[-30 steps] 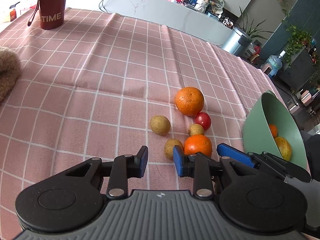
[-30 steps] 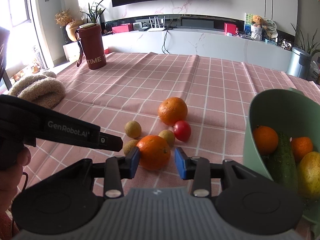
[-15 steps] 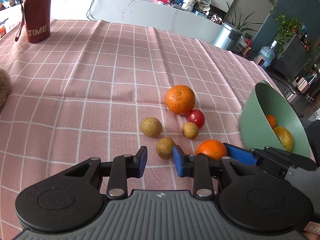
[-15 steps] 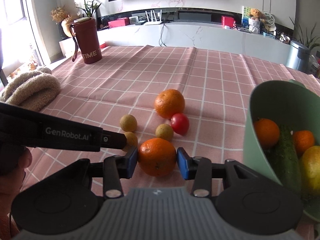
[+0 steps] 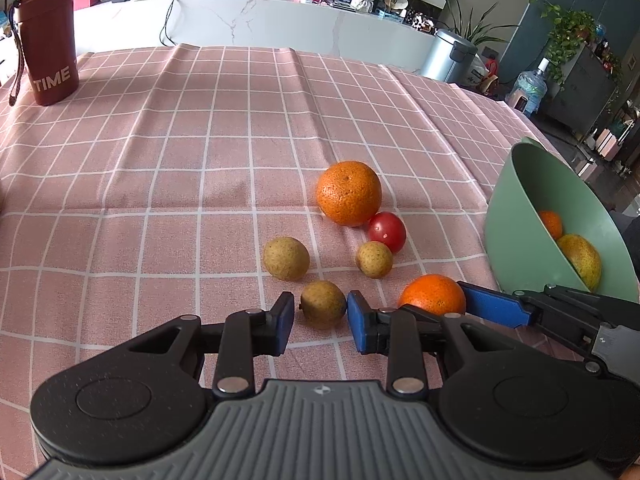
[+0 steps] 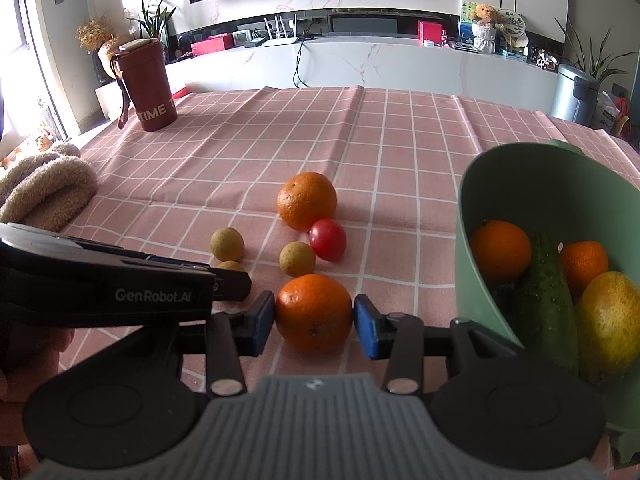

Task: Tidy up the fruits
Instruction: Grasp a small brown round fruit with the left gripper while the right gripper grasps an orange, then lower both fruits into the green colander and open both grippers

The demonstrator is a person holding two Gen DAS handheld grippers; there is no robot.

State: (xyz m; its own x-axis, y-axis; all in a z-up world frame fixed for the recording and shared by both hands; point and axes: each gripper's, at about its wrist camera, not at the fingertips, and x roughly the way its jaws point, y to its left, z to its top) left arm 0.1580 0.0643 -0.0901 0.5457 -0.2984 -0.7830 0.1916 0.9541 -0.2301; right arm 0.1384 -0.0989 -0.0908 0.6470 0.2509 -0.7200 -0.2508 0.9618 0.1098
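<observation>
My right gripper (image 6: 314, 316) is shut on an orange (image 6: 314, 312), its blue pads touching both sides; this orange also shows in the left wrist view (image 5: 433, 294). My left gripper (image 5: 320, 316) is open, with a small brown fruit (image 5: 323, 304) between its pads, not touching. A larger orange (image 5: 348, 193), a red tomato (image 5: 386, 232) and two more small brown fruits (image 5: 285, 258) (image 5: 374, 259) lie on the pink checked cloth (image 5: 200, 160). A tilted green bowl (image 6: 500, 184) at the right holds oranges, a cucumber and a yellow fruit.
A dark red tumbler (image 5: 47, 40) marked TIME stands at the far left of the table. A beige woolly cloth (image 6: 44, 192) lies at the left edge. The table's far edge (image 5: 280, 49) borders a white counter.
My right gripper closed onto the orange and drew it back towards me. My left gripper moved so that the small brown fruit now sits between its open pads.
</observation>
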